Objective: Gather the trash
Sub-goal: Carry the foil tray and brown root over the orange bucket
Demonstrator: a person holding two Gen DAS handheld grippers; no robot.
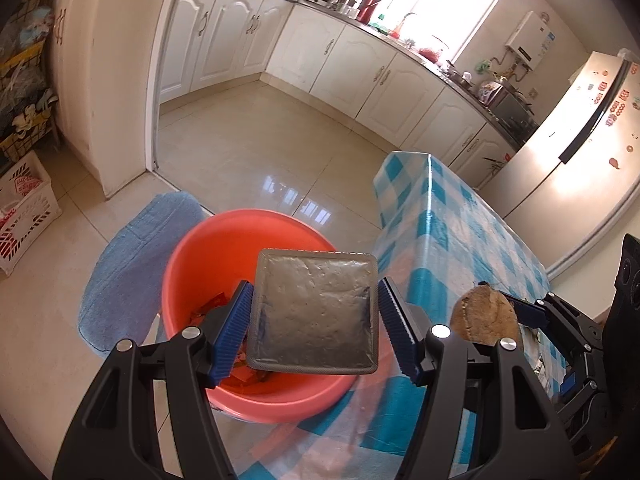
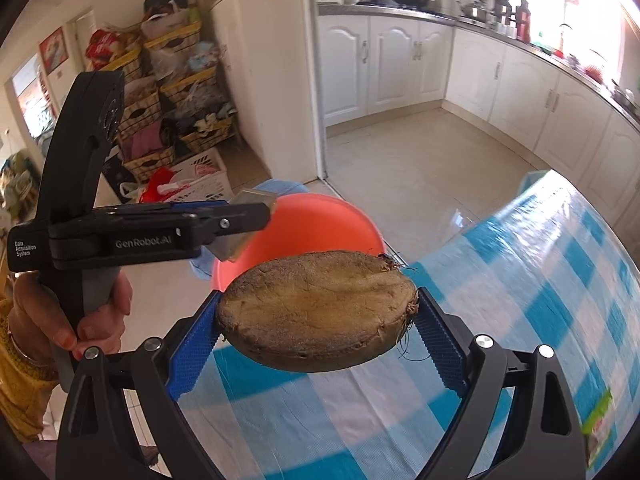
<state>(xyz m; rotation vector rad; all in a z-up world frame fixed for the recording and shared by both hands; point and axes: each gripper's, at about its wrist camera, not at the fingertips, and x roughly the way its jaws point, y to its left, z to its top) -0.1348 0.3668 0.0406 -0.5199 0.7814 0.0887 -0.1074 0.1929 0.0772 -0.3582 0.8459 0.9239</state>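
My left gripper is shut on a flat silver foil packet and holds it above the orange bucket, which has red wrappers inside. My right gripper is shut on a brown cut vegetable half, held over the table edge near the bucket. In the left wrist view the vegetable and the right gripper show at the right. In the right wrist view the left gripper with the packet shows at the left, over the bucket.
A blue-and-white checked tablecloth covers the table, with a green packet near its right edge. A blue mat lies on the tiled floor by the bucket. White baskets, stacked crates, cabinets and a fridge surround.
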